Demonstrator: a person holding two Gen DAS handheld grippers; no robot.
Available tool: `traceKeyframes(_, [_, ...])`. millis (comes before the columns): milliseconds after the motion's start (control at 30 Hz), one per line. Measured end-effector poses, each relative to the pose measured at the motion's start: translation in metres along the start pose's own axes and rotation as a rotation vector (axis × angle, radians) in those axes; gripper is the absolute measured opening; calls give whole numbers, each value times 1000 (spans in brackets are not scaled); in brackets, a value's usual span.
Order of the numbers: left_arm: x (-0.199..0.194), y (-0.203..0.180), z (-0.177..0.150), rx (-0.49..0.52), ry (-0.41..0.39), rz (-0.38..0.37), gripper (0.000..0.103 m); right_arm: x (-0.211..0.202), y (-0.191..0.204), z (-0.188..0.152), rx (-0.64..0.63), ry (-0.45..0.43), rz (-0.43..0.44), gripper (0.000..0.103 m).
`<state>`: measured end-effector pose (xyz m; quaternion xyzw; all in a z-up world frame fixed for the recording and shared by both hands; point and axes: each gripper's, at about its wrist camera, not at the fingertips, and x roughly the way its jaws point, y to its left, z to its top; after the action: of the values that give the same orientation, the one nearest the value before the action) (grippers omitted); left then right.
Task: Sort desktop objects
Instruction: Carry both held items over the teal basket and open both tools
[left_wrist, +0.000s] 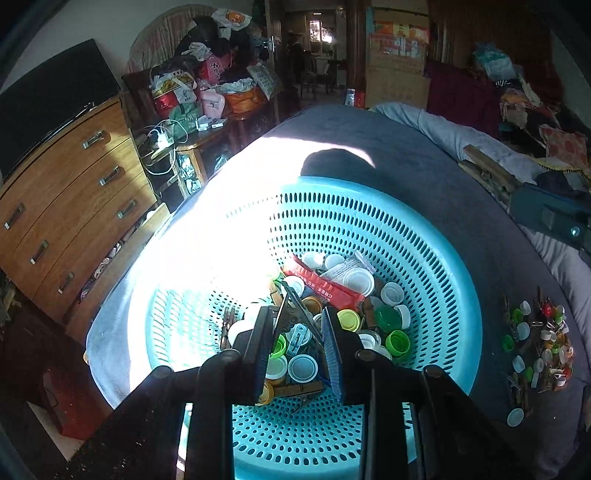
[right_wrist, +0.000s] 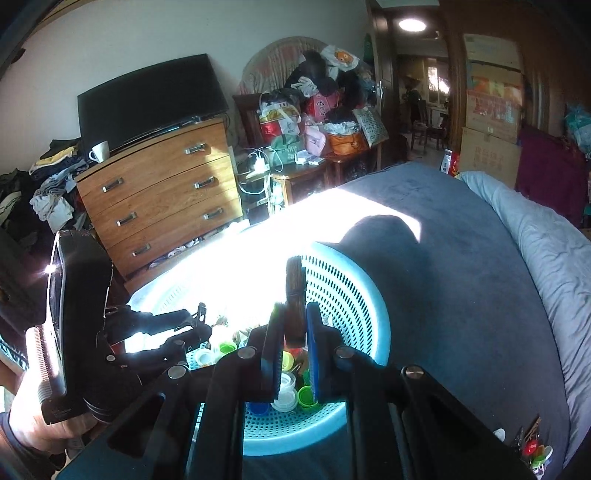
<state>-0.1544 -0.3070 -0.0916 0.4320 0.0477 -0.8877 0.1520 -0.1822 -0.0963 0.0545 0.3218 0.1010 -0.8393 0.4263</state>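
Observation:
A turquoise perforated basket (left_wrist: 424, 236) sits on a dark blue blanket and holds several bottle caps (left_wrist: 358, 281), wooden clothespins and a red packet (left_wrist: 325, 288). My left gripper (left_wrist: 297, 343) is over the basket, shut on a metal binder clip (left_wrist: 291, 314). My right gripper (right_wrist: 293, 350) is above the basket's right rim (right_wrist: 380, 317) and is shut on a wooden clothespin (right_wrist: 294, 295) that stands upright. The right gripper also shows in the left wrist view (left_wrist: 491, 177) with the clothespin. The left gripper shows in the right wrist view (right_wrist: 199, 321).
A pile of loose caps, clothespins and pins (left_wrist: 535, 339) lies on the blanket right of the basket. A wooden dresser (right_wrist: 159, 199) with a TV stands to the left. A light blue duvet (right_wrist: 546, 251) lies on the right.

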Motion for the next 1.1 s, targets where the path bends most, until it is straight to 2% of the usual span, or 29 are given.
traceKeyframes(200, [32,6,-1,1,87,1,28,20,0,-4,18,56,17,11])
traceKeyframes(333, [44,10,-1,-14,111,1,28,31,5,-5,14,77,24,11])
traceKeyframes(500, [44,15,1,-20,122,18,28,39,6,-9,13,97,34,12])
traceKeyframes(567, [46,13,2,-21,124,32,29,40,6,-11,17,101,36,14])
traceKeyframes(800, [40,13,2,-21,118,41,31,31,6,-8,25,86,38,17])
traceKeyframes(900, [29,10,1,-20,104,30,31,12,4,-9,36,59,46,26])
traceKeyframes(967, [7,5,0,-24,41,-16,31,-24,2,-13,47,-14,58,29])
traceKeyframes(1000, [-13,-1,0,-14,-16,-51,31,-47,1,-17,37,-65,56,31])
traceKeyframes(1033, [-34,-8,-2,4,-88,-86,31,-78,1,-25,14,-139,29,37])
traceKeyframes(1067, [-57,-19,-8,27,-175,-129,35,-110,-1,-34,-10,-217,-4,51])
traceKeyframes(1100, [-77,-29,-14,44,-237,-184,54,-143,-4,-48,-31,-302,-55,65])
